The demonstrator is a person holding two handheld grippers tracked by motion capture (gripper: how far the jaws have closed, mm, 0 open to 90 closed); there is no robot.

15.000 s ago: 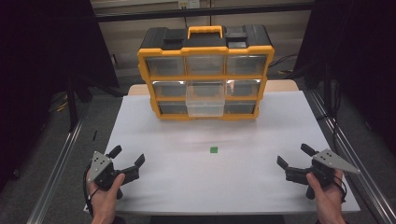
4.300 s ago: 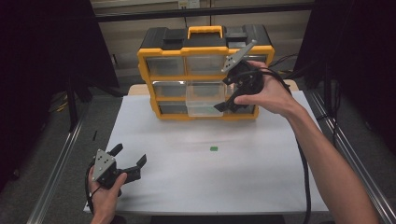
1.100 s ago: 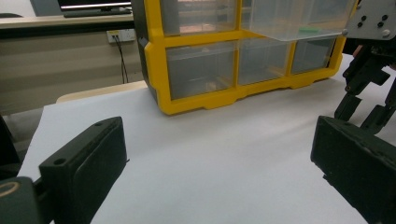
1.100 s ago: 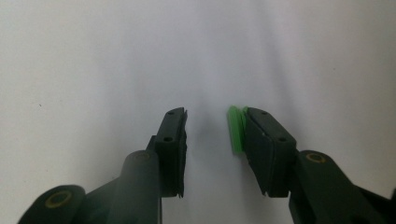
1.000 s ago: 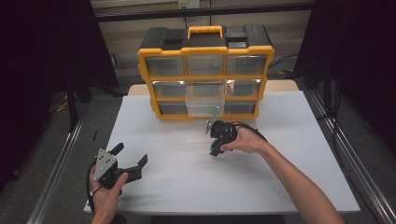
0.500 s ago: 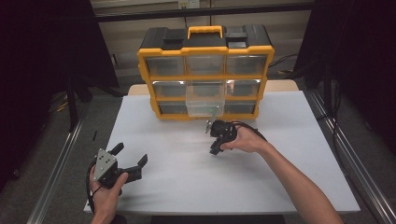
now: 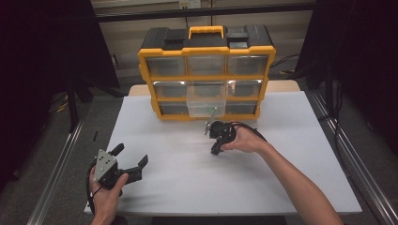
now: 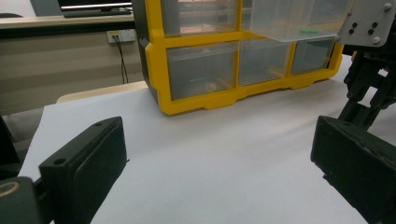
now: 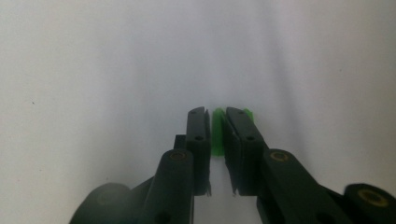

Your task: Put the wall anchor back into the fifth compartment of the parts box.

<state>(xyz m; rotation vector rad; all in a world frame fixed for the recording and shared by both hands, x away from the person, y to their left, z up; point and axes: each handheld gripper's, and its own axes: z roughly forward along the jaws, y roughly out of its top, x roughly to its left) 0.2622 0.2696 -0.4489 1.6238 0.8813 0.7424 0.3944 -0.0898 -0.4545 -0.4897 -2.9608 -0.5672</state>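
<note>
Right gripper, fingers just closed nearly shut on the small green piece lying on the counter; it appears light, rigid, best pinched across its flat sides.

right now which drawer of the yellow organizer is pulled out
The middle drawer of the middle row: its clear box juts forward past the yellow frame of the organizer and overhangs the bottom row, while the other eight drawers sit flush.

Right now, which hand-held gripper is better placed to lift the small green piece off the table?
The right hand-held gripper: its jaws have just been closing and the green piece sits between them. The left hand-held gripper rests open near the table's front-left corner, far from it.
</note>
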